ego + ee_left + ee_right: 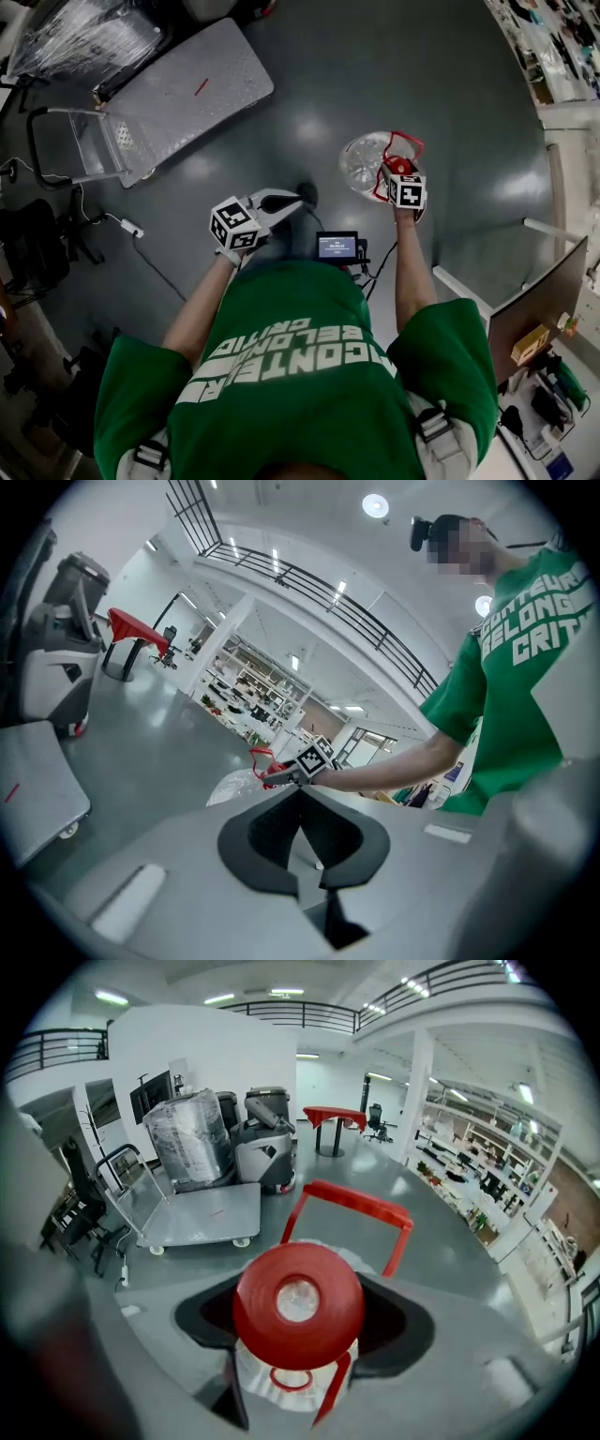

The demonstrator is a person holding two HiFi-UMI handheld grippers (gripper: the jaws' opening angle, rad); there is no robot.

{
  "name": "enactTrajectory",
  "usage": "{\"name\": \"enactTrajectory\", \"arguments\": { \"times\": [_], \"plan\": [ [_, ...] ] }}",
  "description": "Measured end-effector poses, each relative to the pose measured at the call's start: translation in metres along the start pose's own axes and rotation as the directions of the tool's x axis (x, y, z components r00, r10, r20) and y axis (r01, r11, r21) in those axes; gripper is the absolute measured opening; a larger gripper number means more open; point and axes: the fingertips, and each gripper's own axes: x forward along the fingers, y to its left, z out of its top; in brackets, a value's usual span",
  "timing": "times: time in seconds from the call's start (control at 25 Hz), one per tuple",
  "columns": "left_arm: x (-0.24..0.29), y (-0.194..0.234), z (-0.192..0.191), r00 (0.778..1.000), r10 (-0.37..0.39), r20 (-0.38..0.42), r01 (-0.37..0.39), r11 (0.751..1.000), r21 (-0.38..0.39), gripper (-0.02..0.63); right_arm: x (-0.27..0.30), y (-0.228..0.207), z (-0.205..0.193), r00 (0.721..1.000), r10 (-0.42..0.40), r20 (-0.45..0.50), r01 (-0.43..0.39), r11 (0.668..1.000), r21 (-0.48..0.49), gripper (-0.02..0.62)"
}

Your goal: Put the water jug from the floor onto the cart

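Right gripper view looks straight down on the water jug [298,1302] — its round red cap fills the space between my jaws, and the dark pads press in on the neck from both sides, so my right gripper [397,176] is clamped on the jug. The jug's red carrying handle [356,1202] sticks out on the far side of the cap. In the head view the clear body of the jug [364,159] hangs below that gripper, over the grey floor [403,84], to the right of my body. My left gripper [286,200] is held out in front of me, near the middle; in its own view the jaw tips meet with nothing between them — it is closed and empty. The cart [187,89] stands far off to the left with its flat grey deck bare, well apart from the jug, and a bundle wrapped in plastic film [84,33] sits just beyond it.
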Motion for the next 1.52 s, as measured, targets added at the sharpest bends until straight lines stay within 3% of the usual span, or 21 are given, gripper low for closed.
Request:
{"name": "enactTrajectory", "arguments": {
  "times": [0.44,0.88,1.12,1.52],
  "plan": [
    [-0.031,0.012,0.045,0.986,0.105,0.128,-0.107,0.994,0.005,0.014,-0.023,0.009,0.109,0.986,0.054,0.157,-0.042,0.996,-0.075,0.304],
    [-0.058,0.022,0.061,0.942,0.239,0.237,-0.236,0.971,-0.040,0.014,-0.004,0.039,0.176,0.970,0.162,0.180,-0.125,0.972,-0.200,0.304],
    [-0.070,0.032,0.066,0.895,0.334,0.296,-0.321,0.942,-0.092,0.014,0.015,0.055,0.199,0.961,0.228,0.157,-0.180,0.945,-0.273,0.304],
    [-0.097,0.044,0.055,0.778,0.473,0.415,-0.424,0.881,-0.209,0.014,0.047,0.111,0.232,0.939,0.329,0.103,-0.257,0.867,-0.427,0.304]
  ]
}}
